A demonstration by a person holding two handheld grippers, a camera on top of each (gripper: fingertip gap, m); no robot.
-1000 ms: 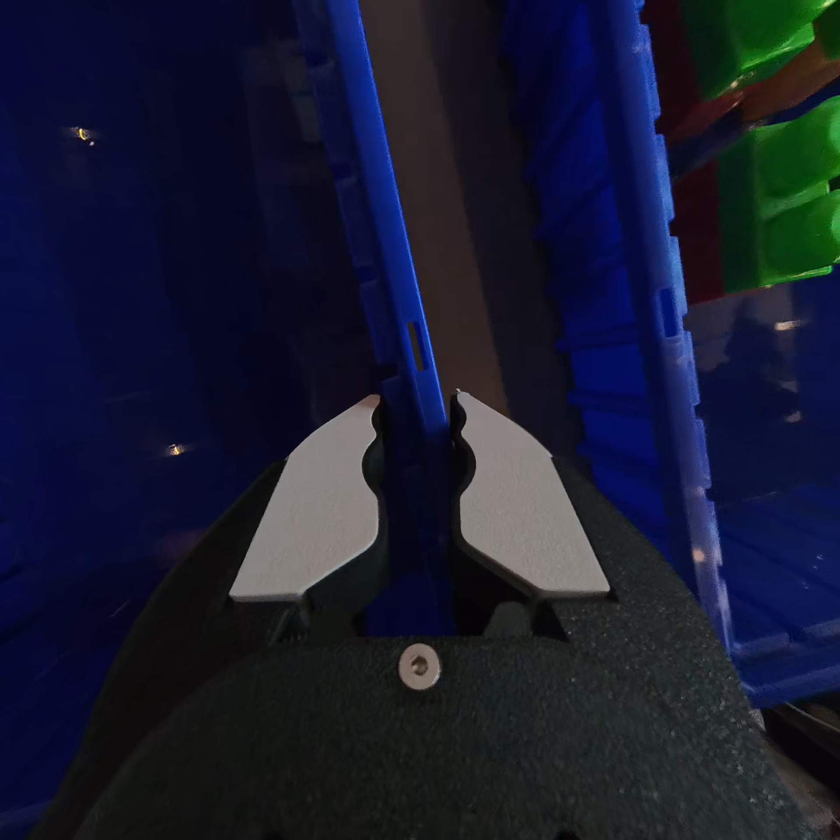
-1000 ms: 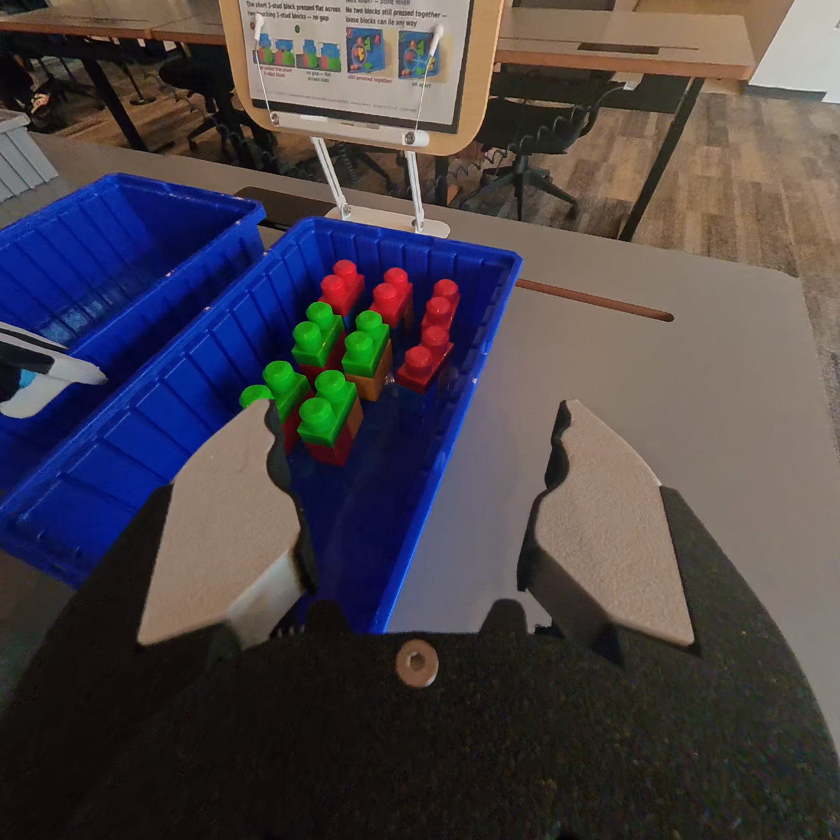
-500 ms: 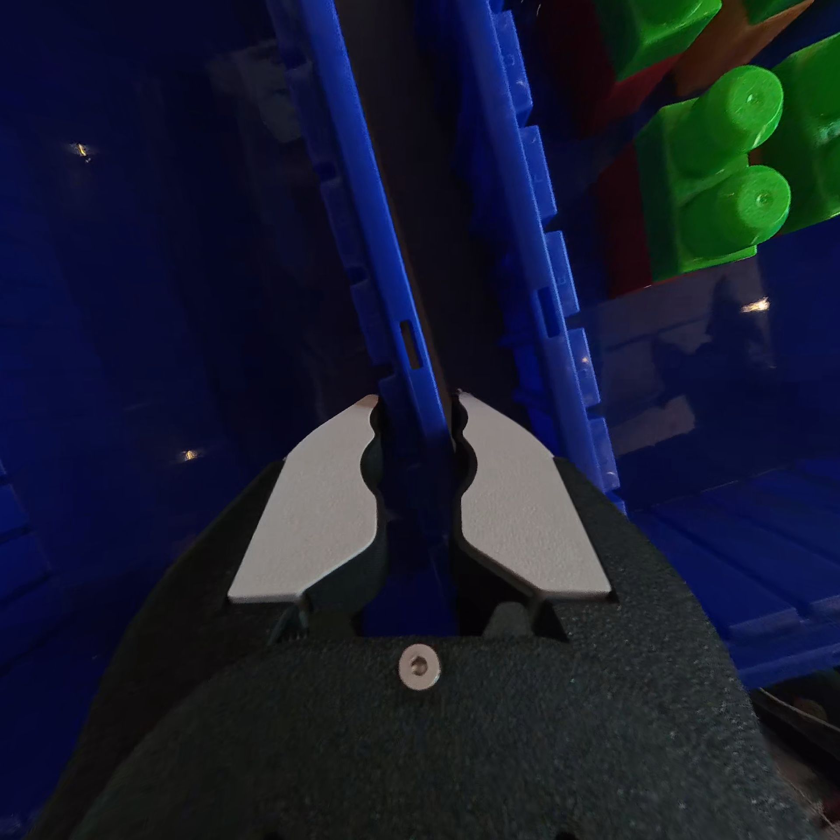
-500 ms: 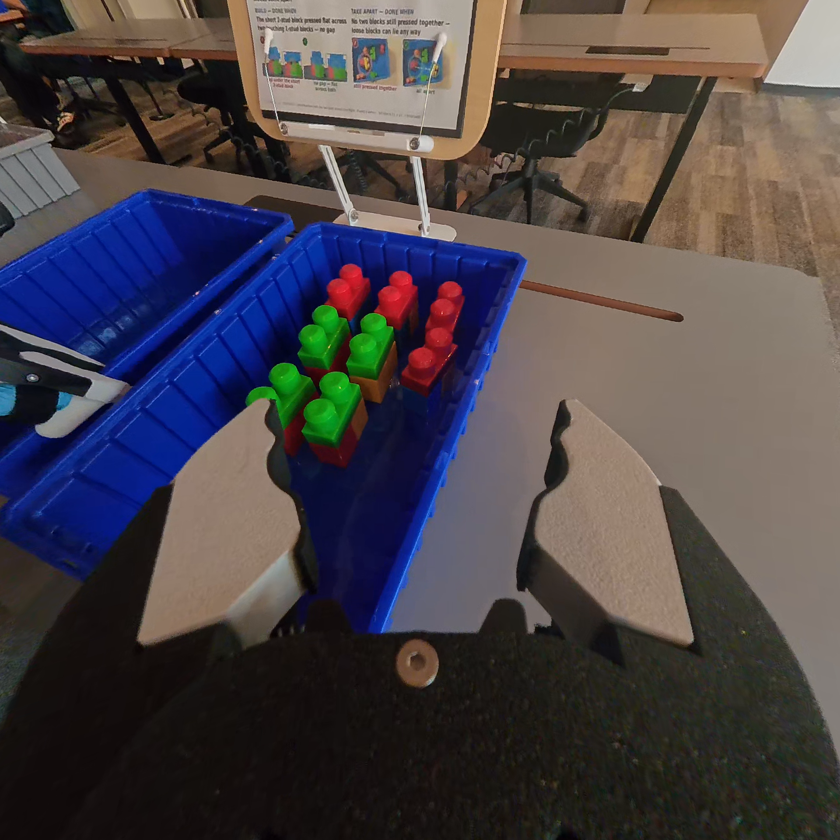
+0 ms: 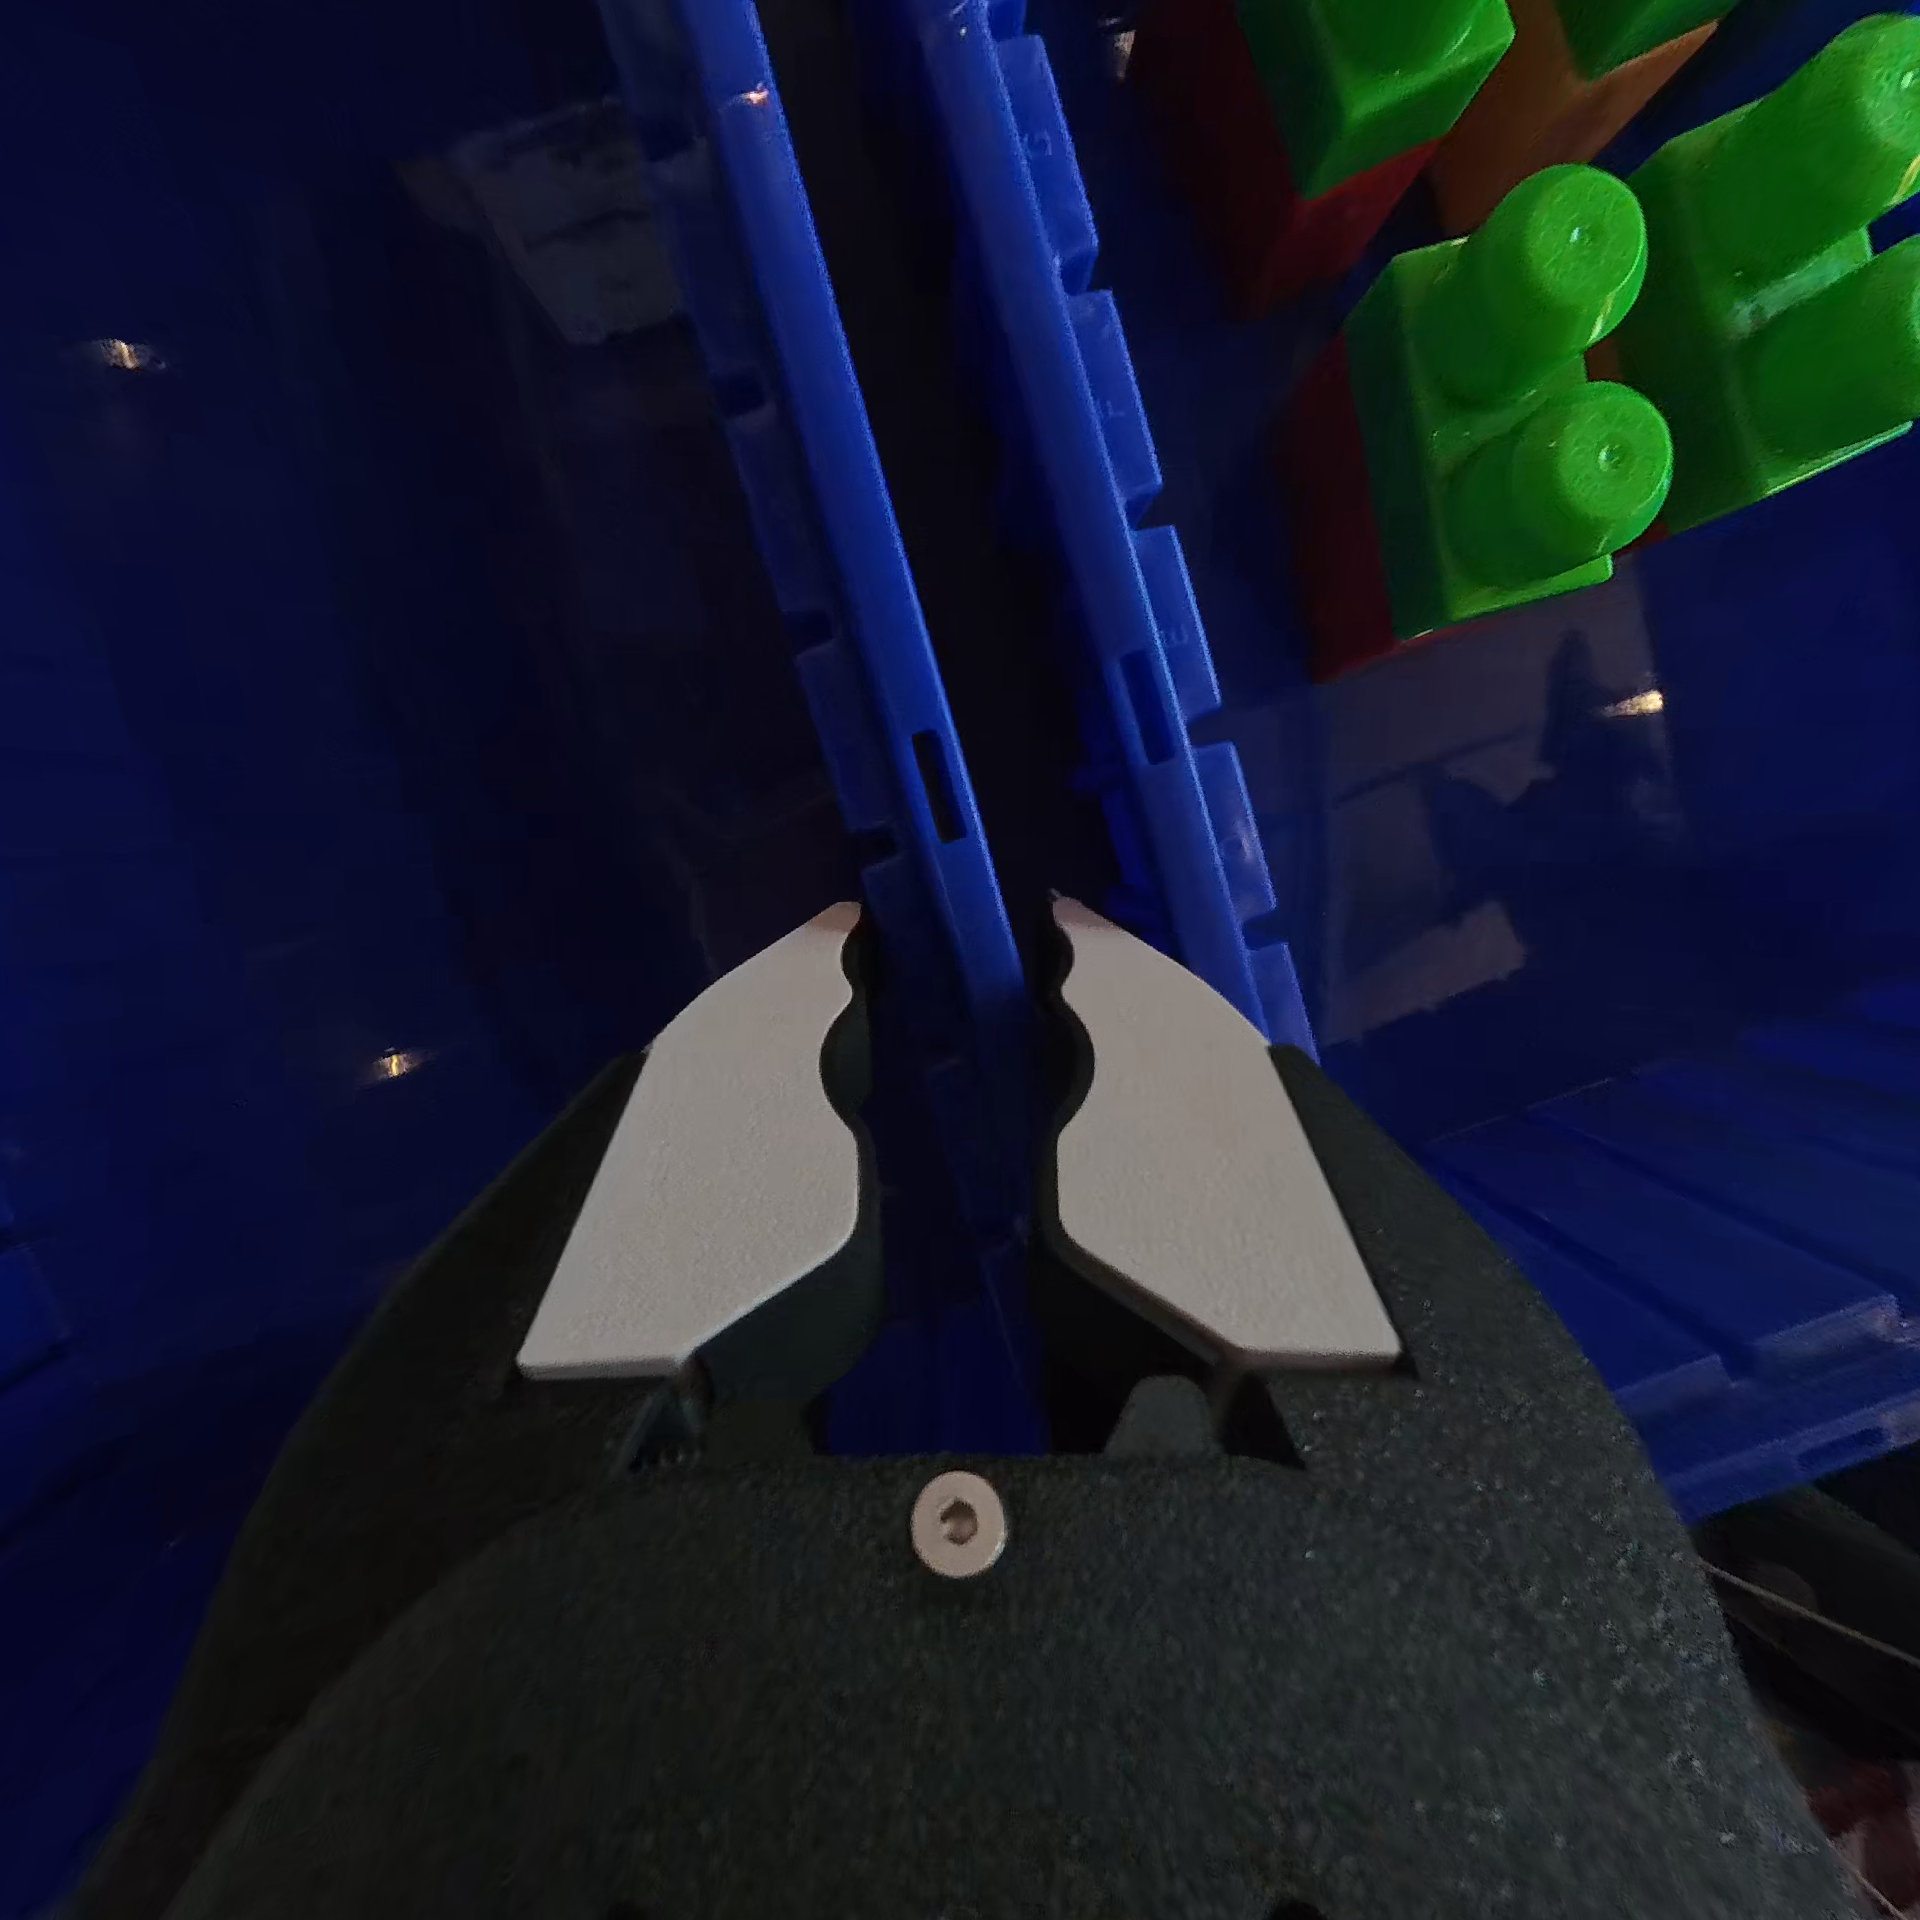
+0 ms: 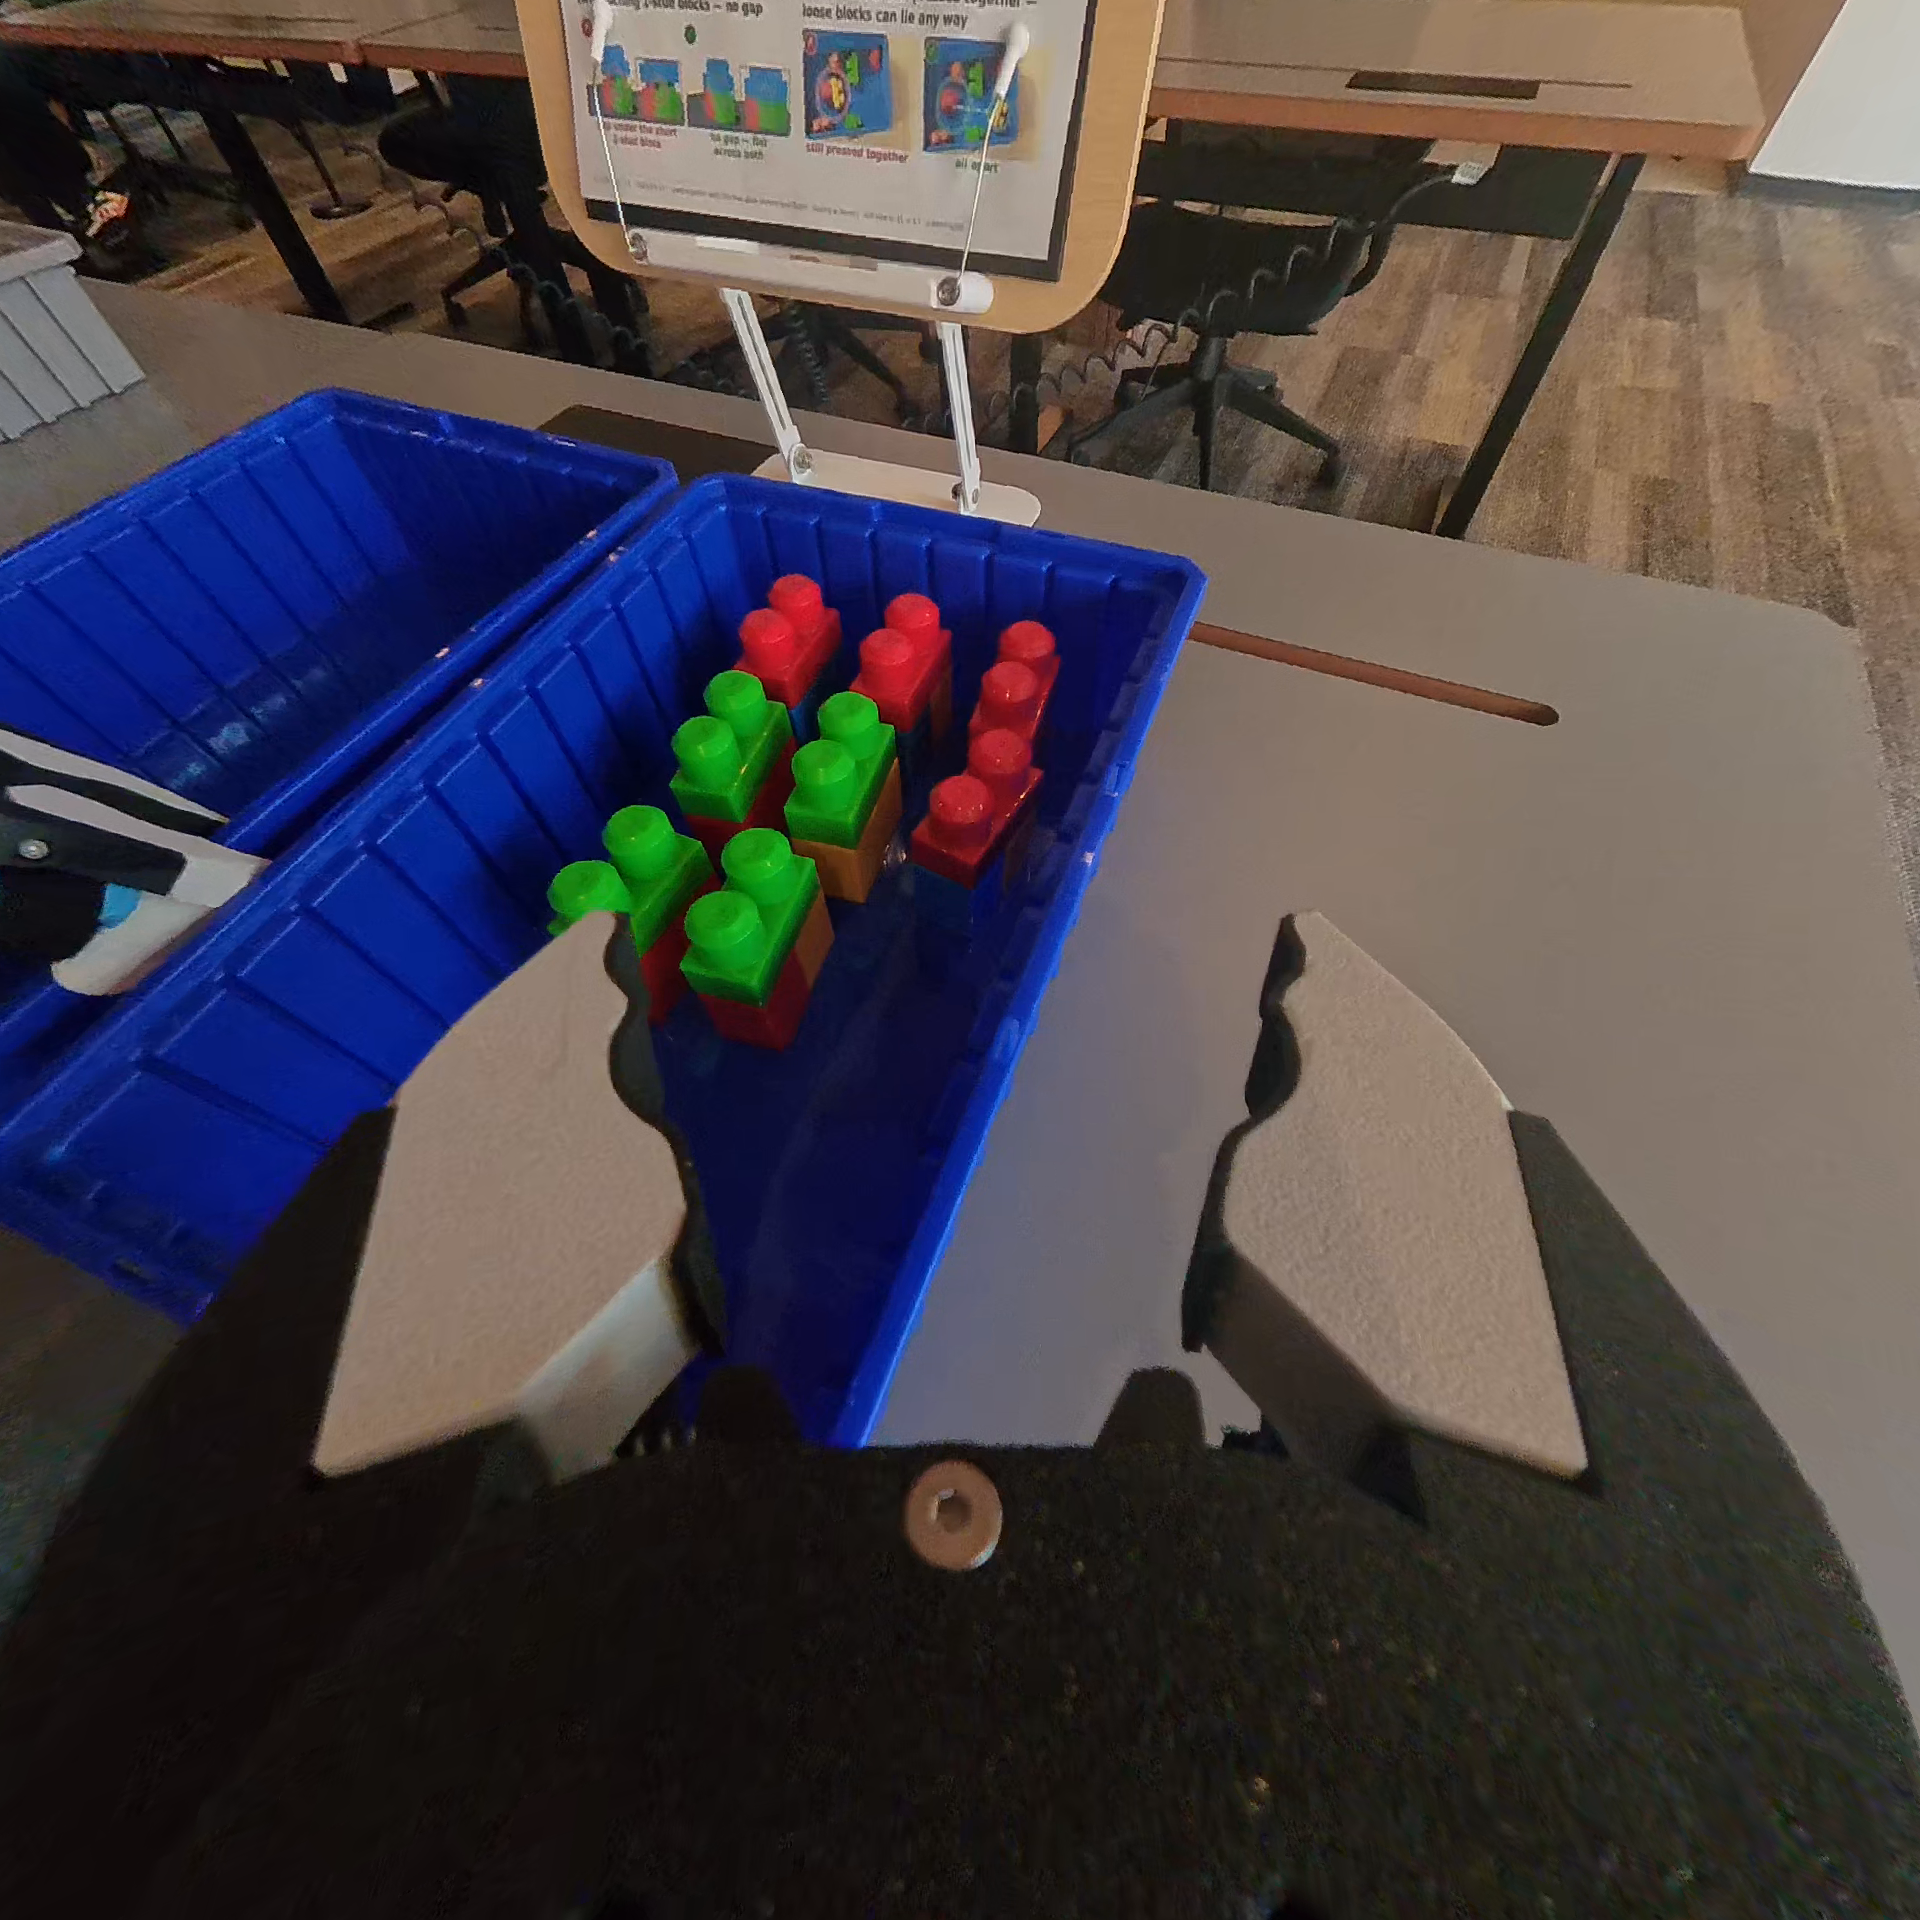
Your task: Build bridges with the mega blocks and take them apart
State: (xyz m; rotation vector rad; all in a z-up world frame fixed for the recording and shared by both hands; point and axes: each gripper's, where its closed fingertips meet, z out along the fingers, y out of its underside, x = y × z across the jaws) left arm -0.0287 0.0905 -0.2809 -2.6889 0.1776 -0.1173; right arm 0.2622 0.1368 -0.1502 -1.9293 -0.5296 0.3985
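Several stacked mega blocks stand in the right blue bin [image 6: 935, 551]: green-topped ones [image 6: 748, 914] near, red-topped ones [image 6: 894, 655] far. My right gripper [image 6: 948, 920] is open and empty, over that bin's near right corner, with its right wall between the fingers. My left gripper [image 5: 951, 914] is shut on the right wall [image 5: 831, 468] of the left blue bin [image 6: 260, 540]; it also shows in the right wrist view [image 6: 125, 894]. Green blocks [image 5: 1527, 416] and the right bin's wall [image 5: 1091, 416] show close beside it.
The two bins sit side by side on a grey table [image 6: 1455, 935], almost touching. A stand with an instruction sheet [image 6: 831, 156] is just behind the right bin. Desks and office chairs stand beyond the table's far edge.
The left bin, held by my left gripper, has slid right until it nearly touches the right bin. My right gripper has stayed open and shifted only slightly.
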